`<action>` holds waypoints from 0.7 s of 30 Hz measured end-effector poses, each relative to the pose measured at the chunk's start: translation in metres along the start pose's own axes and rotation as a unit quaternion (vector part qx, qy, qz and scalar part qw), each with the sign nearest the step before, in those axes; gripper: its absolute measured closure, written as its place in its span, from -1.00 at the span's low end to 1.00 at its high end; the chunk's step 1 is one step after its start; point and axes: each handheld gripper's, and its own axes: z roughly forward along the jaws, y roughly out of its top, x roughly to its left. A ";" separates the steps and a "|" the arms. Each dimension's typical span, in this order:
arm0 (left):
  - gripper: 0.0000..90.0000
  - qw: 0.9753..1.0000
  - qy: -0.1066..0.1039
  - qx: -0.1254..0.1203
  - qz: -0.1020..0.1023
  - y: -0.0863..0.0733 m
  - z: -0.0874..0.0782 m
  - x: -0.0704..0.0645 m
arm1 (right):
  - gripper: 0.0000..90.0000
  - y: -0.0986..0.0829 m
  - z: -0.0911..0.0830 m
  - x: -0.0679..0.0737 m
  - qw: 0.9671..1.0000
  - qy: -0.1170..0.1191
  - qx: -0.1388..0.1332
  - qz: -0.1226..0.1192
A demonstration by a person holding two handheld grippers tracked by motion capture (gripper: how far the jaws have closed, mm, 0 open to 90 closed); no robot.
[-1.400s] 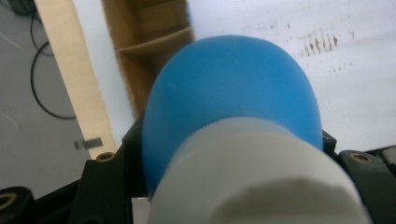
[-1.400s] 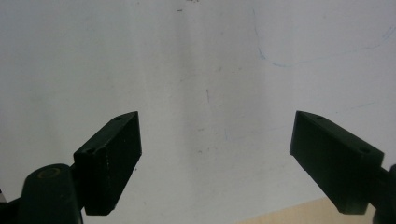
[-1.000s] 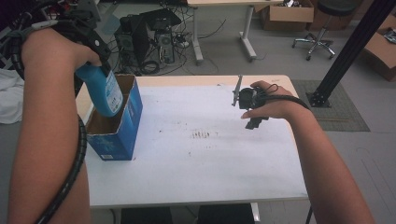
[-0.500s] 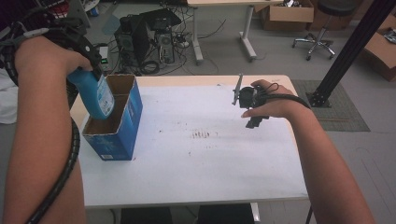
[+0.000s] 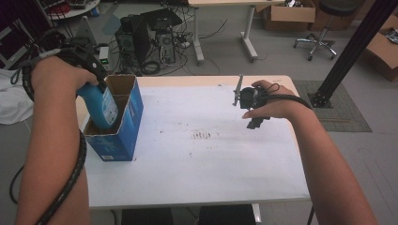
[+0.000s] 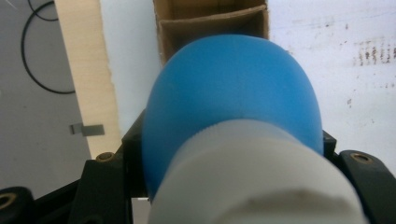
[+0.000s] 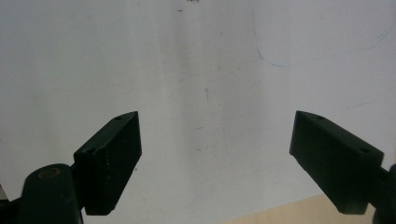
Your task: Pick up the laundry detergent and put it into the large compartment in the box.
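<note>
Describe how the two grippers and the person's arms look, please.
Both grippers are black. The right gripper has two blocky, wedge-shaped jaws with small screw holes. The left gripper shows brass-coloured screw inserts. A thick black braided cable trails along the left forearm, and a thinner black cable loops over the right hand. Both forearms are bare, without sleeves.

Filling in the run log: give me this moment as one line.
left gripper: shut on blue bottle, lowering into blue box | right gripper: open, above table
</note>
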 end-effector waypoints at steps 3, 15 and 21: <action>-0.13 1.000 -0.001 0.005 0.005 0.000 0.015 0.000 | -0.63 0.001 0.001 0.000 1.000 0.000 -0.001 -0.002; -0.13 1.000 -0.007 0.027 0.011 0.000 0.061 0.000 | -0.63 0.003 0.000 0.000 1.000 0.000 -0.006 -0.003; -0.13 0.999 -0.011 0.031 0.009 -0.001 0.084 0.002 | -0.63 0.000 -0.002 0.000 1.000 -0.003 -0.006 0.000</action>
